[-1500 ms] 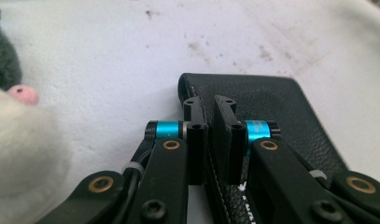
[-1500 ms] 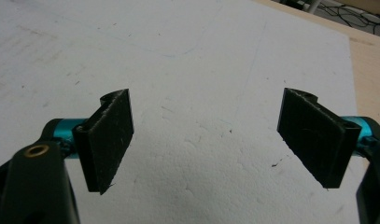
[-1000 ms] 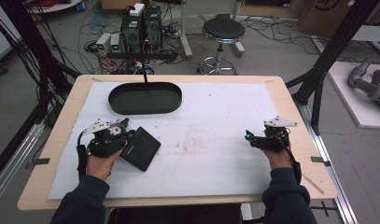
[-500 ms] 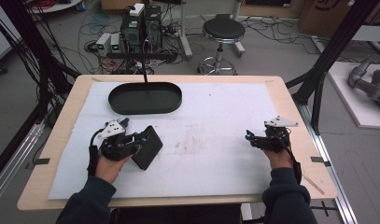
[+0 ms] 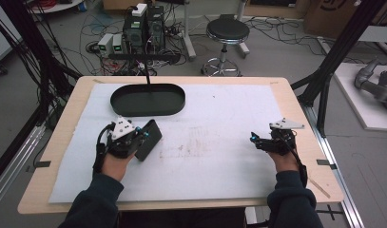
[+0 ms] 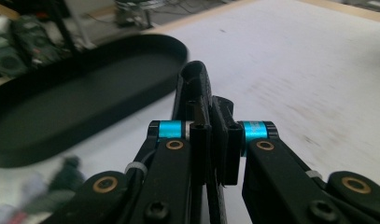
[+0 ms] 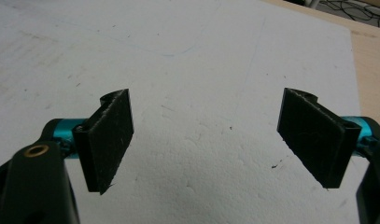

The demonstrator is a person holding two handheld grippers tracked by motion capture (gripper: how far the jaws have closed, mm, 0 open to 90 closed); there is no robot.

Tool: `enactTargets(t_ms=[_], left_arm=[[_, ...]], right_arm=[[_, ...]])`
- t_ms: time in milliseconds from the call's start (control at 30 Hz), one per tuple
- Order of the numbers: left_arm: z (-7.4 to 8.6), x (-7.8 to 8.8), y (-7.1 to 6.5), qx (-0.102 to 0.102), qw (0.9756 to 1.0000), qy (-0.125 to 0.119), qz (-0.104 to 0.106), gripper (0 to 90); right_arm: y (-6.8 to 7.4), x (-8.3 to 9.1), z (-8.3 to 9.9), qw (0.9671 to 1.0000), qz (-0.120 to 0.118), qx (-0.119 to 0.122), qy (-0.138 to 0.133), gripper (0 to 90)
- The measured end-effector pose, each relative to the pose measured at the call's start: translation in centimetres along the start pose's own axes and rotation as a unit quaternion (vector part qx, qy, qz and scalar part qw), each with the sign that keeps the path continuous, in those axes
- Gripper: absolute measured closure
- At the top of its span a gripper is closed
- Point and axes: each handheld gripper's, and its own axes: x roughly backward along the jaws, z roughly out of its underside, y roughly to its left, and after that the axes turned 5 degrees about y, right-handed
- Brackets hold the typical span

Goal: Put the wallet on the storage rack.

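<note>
Left of centre in the high view, we see the left gripper [image 5: 142, 135] with jaws clamped on a flat black rectangular case [image 5: 149, 139], tilted just below the black oval tray [image 5: 147, 100]. We judge carrying is underway; next, lowering it inside. The right gripper [image 5: 258, 141] rests, jaws apart.

High view sits above the person's side, looking forward and down over the whole tabletop [image 5: 295, 102] and the floor beyond. Left gripper view rides close behind the left gripper [image 6: 214, 140], facing the black oval tray [image 6: 85, 112], which the high view shares. Right gripper view looks low and near onto the white mat [image 7: 201, 70].
</note>
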Motion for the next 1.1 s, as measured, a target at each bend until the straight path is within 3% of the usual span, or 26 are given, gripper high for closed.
enactTargets(t_ms=[100, 267, 433, 733, 933, 967, 1000, 1033, 1100], left_arm=[[-0.7, -1.1, 0.1, -0.001, 1.0000, 0.007, 0.005, 85.4], [-0.7, -2.3, -0.9, 0.024, 0.9982, 0.024, 0.050, 85.4], [-0.5, -2.6, -1.9, 0.020, 0.9971, 0.029, 0.067, 85.4], [-0.3, -2.8, -2.5, 0.002, 0.9956, 0.026, 0.090, 83.5], [-0.2, -2.6, -2.4, -0.003, 0.9951, 0.001, 0.099, 70.4], [-0.2, -2.3, -2.2, -0.017, 0.9946, -0.022, 0.101, 61.8], [-0.2, -2.3, -2.2, -0.017, 0.9946, -0.022, 0.101, 57.1], [-0.3, -2.0, -1.9, -0.035, 0.9938, -0.052, 0.092, 49.8], [-0.3, -1.9, -1.7, -0.043, 0.9934, -0.063, 0.086, 36.0]], right_arm=[[0.1, -0.1, 0.0, 1.0000, -0.001, 0.001, 0.001, 18.7], [-0.1, -0.1, 0.0, 1.0000, -0.002, 0.000, 0.002, 18.7], [-0.2, 0.0, 0.1, 1.0000, -0.004, -0.001, 0.002, 18.7], [-0.2, -0.1, 0.1, 1.0000, -0.004, -0.002, 0.001, 18.7], [-0.2, -0.1, 0.1, 1.0000, -0.005, -0.002, 0.001, 18.7], [-0.2, -0.1, 0.1, 1.0000, -0.006, -0.003, 0.002, 18.7], [-0.2, -0.1, 0.1, 1.0000, -0.007, -0.003, 0.002, 18.7], [-0.2, -0.1, 0.1, 1.0000, -0.007, -0.003, 0.003, 18.7], [-0.2, -0.1, 0.1, 1.0000, -0.007, -0.004, 0.003, 18.7]])
